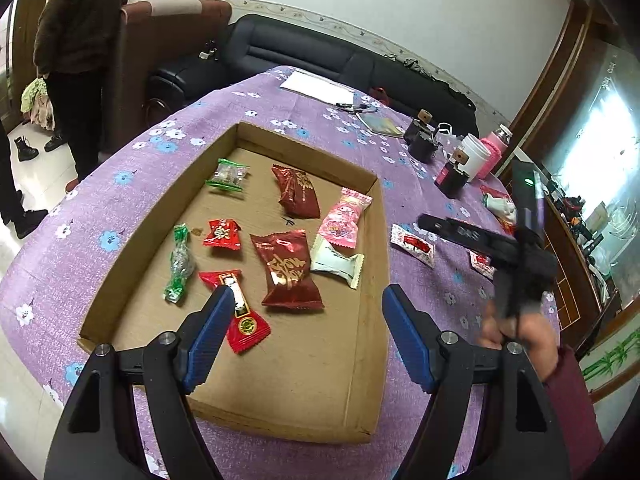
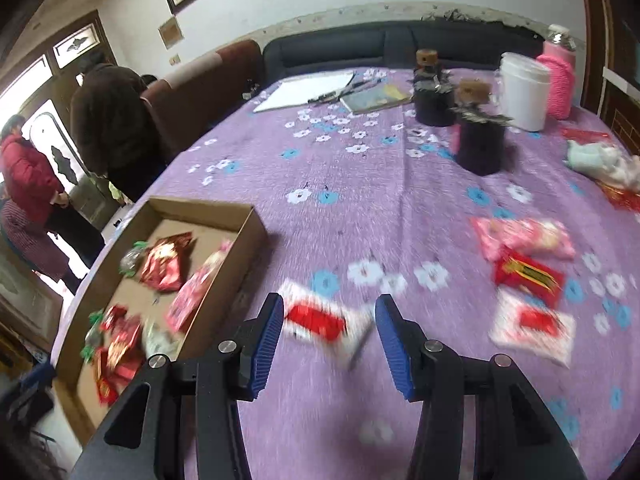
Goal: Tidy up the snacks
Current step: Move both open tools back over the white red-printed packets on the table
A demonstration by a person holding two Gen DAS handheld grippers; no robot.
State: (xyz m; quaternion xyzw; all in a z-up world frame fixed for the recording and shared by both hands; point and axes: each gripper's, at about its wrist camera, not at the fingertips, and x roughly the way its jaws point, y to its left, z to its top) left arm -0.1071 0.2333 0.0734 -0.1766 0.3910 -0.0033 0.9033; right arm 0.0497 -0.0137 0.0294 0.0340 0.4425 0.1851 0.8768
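Snacks in bright wrappers lie scattered in a shallow brown cardboard tray (image 1: 372, 320) that sits on the surface, a table under a purple cloth printed with white and blue flowers (image 1: 132, 184). Inside the tray, toward its far edge, are a clear packet with green ends (image 1: 227, 175), a dark red foil pouch (image 1: 298, 191) and a pink sweet bag (image 1: 345, 218); nearer lie a small red packet (image 1: 222, 233), a green twisted wrapper (image 1: 179, 264), a second dark red foil pouch with gold lettering (image 1: 289, 267), a pale mint packet (image 1: 337, 262) and a long red packet with a gold label (image 1: 239, 308). The left tongs (image 1: 308, 336) hang over the near part of the tray, blue pads spread wide with nothing between them. Beyond the tray's right edge the right tongs (image 2: 329, 336) point down at the cloth, pads parted and pinching nothing, though a white packet with a red label (image 2: 320, 322) lies blurred on the cloth in line with the gap. More loose snacks lie toward the right edge of the surface: a pink bag (image 2: 524, 238), a red packet with gold print (image 2: 528, 276) and another white and red packet (image 2: 534, 328). Toward the far edge stand two black jars with cork stoppers (image 2: 478, 148), a white tub (image 2: 524, 92) and a pink bottle (image 2: 558, 80).
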